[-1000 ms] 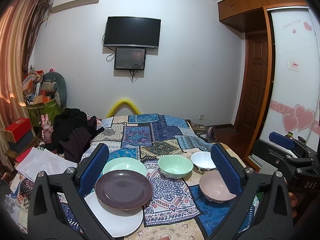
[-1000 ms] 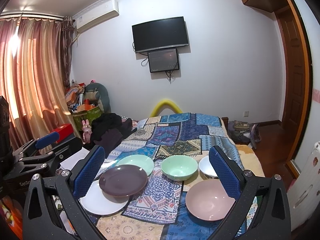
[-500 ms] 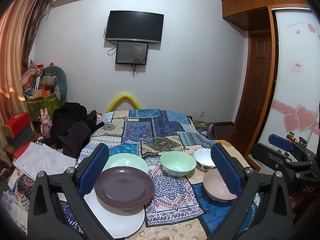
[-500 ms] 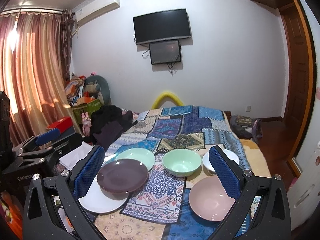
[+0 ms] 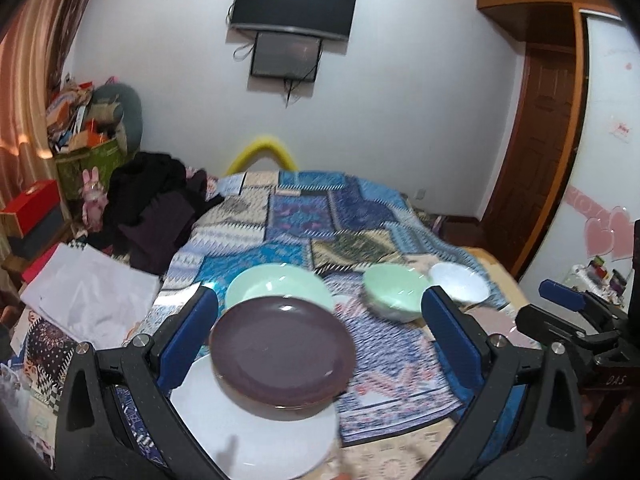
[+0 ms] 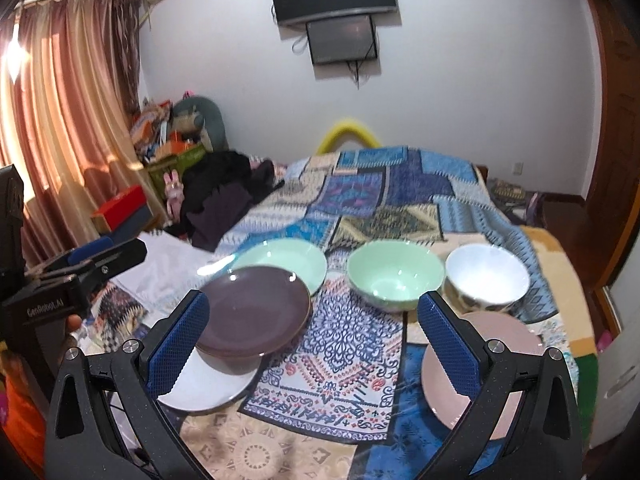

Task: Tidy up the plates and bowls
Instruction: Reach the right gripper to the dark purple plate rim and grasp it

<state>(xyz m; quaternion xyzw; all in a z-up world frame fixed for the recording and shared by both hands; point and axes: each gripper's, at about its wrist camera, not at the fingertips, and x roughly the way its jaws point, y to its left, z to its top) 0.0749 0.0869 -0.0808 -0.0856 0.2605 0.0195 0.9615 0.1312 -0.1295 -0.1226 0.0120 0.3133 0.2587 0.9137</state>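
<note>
On the patterned quilt a dark purple plate [image 5: 282,354] [image 6: 252,316] rests on a white plate [image 5: 256,436] [image 6: 208,384], overlapping a pale green plate [image 5: 276,284] [image 6: 284,264] behind it. To their right stand a green bowl [image 5: 394,292] [image 6: 394,274] and a white bowl [image 5: 460,286] [image 6: 486,278]. A pink plate [image 6: 500,360] lies front right. My left gripper [image 5: 320,304] hovers open above the purple plate. My right gripper [image 6: 314,304] is open too, its right finger over the pink plate. Neither holds anything.
A pile of black clothes [image 6: 224,200] and white paper [image 5: 88,292] lie left of the dishes. A red box [image 6: 120,208], a toy bunny [image 5: 94,196] and cluttered boxes stand by the curtain. A wooden door [image 5: 536,152] is to the right.
Both grippers have moved closer to the dishes and tilted down, so the plates look larger. The left view is blurred by motion. The dishes have not moved.
</note>
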